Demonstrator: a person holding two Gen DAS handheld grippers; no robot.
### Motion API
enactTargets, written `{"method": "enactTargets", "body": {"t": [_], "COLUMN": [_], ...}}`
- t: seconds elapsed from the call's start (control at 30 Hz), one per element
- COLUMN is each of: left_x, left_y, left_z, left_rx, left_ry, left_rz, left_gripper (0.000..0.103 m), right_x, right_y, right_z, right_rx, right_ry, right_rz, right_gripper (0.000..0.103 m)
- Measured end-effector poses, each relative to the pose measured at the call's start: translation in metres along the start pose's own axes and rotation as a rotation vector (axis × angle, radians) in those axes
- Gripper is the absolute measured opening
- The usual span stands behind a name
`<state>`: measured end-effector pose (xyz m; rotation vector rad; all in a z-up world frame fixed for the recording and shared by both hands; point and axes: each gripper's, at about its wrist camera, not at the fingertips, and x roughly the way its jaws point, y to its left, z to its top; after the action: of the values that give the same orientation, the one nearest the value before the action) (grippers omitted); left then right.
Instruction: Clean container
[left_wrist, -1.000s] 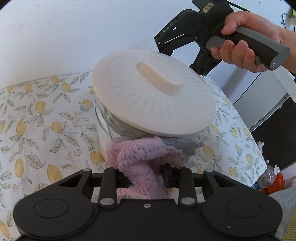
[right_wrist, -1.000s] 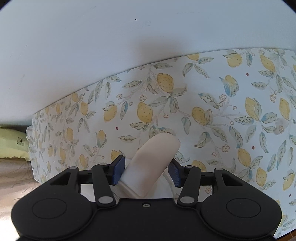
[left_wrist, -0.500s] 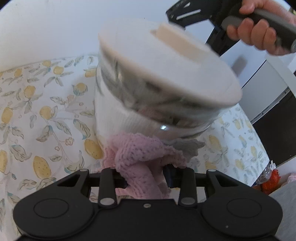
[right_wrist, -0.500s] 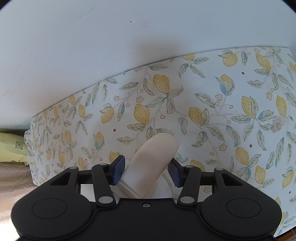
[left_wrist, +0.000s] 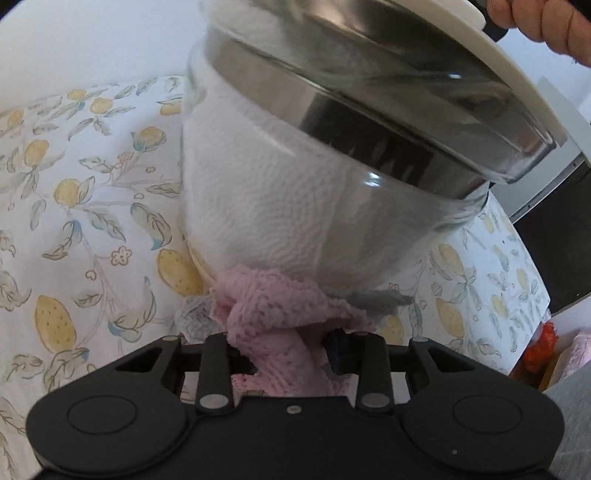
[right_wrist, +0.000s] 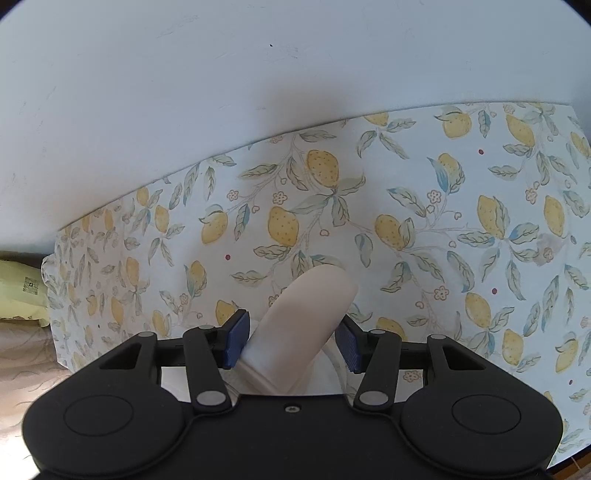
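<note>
A glass container (left_wrist: 280, 192) with white paper towel inside fills the left wrist view and leans over the lemon-print tablecloth (left_wrist: 74, 221). Its white lid (left_wrist: 517, 70) sits on top, above a shiny band. My left gripper (left_wrist: 288, 347) grips a pink knitted cloth (left_wrist: 280, 306); its jaws are closing on it. The cloth presses against the container's lower wall. In the right wrist view my right gripper (right_wrist: 291, 339) is shut on the lid's cream handle (right_wrist: 306, 321), pointing steeply down. A hand (left_wrist: 543, 22) shows at the top right.
The tablecloth (right_wrist: 443, 221) runs up to a white wall (right_wrist: 221, 92). Past the table's right edge stand dark furniture (left_wrist: 565, 258) and an orange item (left_wrist: 543, 343) lower down. A yellow-green object (right_wrist: 22, 288) lies beyond the table's left edge.
The left gripper has sunk with the cloth from below the lid's rim to the container's lower wall, which now looms larger. The right gripper's hold on the handle is unchanged.
</note>
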<state>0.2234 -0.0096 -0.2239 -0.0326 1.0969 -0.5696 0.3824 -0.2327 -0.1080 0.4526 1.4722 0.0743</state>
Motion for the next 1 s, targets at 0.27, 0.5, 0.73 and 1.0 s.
{"method": "enactTargets", "body": {"t": [0.27,0.5,0.73,1.0], "left_x": [-0.027,-0.068,-0.092,-0.097], "left_y": [0.000,-0.012,-0.025,-0.029], "left_z": [0.007,0.016,0.019,0.016], "left_rx": [-0.027,0.010,0.042,0.058], "left_ry": [-0.017,-0.069,-0.127,-0.139], "left_rz": [-0.016,0.015,0.043,0.057], "left_gripper": [0.026,0.026,0.026,0.027], "right_x": [0.004,0.011,0.020,0.024], "right_y": [0.005,0.020,0.034,0.041], "right_z": [0.003,0.005,0.008,0.008], "right_rx": [-0.033,-0.100,-0.159,-0.204], "right_ry": [0.007,0.013,0.043,0.056], "right_rz": [-0.002,0.008,-0.016,-0.009], "right_gripper": [0.056,0.056,0.056,0.056]}}
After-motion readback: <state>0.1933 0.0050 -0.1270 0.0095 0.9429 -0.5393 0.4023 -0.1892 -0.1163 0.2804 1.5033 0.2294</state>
